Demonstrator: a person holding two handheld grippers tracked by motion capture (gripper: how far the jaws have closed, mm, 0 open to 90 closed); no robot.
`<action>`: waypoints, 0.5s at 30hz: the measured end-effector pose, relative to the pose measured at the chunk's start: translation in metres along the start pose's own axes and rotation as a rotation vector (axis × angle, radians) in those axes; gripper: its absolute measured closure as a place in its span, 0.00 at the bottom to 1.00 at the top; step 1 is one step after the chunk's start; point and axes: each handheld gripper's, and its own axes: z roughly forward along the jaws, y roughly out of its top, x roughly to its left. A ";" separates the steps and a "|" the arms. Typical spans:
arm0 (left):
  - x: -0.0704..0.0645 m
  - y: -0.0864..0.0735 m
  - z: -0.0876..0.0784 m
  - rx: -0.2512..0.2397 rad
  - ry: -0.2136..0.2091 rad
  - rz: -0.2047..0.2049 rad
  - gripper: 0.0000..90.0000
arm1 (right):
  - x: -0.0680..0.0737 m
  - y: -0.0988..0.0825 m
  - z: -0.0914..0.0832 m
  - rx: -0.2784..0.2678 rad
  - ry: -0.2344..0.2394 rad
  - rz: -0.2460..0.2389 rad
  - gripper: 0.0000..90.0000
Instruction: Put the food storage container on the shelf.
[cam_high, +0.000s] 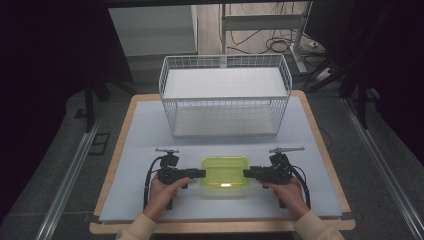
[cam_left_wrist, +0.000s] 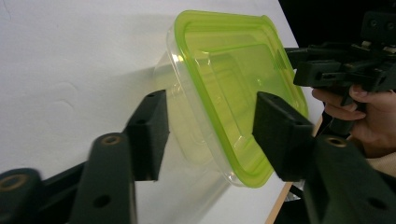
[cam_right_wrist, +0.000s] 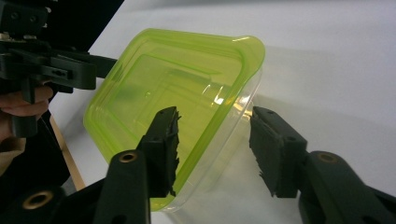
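A clear plastic container with a lime-green lid (cam_high: 225, 171) sits on the white table top (cam_high: 145, 135) near its front edge. My left gripper (cam_high: 202, 173) reaches it from the left and my right gripper (cam_high: 246, 173) from the right, each held in a hand. In the left gripper view the container's end (cam_left_wrist: 224, 84) lies between the jaws of the left gripper (cam_left_wrist: 212, 135), one pad over the lid, the other by the clear wall. The right gripper (cam_right_wrist: 212, 149) straddles the opposite end (cam_right_wrist: 173, 88), with a thin gap at the wall-side pad (cam_right_wrist: 275, 154).
A white wire basket (cam_high: 225, 112) with a shelf stands behind the container at the table's middle back. The wooden table edge (cam_high: 220, 227) runs just under the forearms. Dark floor, rails and desk legs with cables surround the table.
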 end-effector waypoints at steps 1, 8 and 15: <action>0.001 0.000 0.001 0.000 -0.011 -0.007 0.58 | -0.001 0.000 0.000 0.009 0.009 0.014 0.63; 0.002 -0.002 0.004 0.024 -0.039 -0.010 0.66 | -0.005 -0.001 0.001 0.023 0.048 0.046 0.74; -0.001 -0.005 0.005 0.036 -0.042 -0.002 0.82 | -0.003 -0.002 0.003 0.030 0.048 0.053 0.79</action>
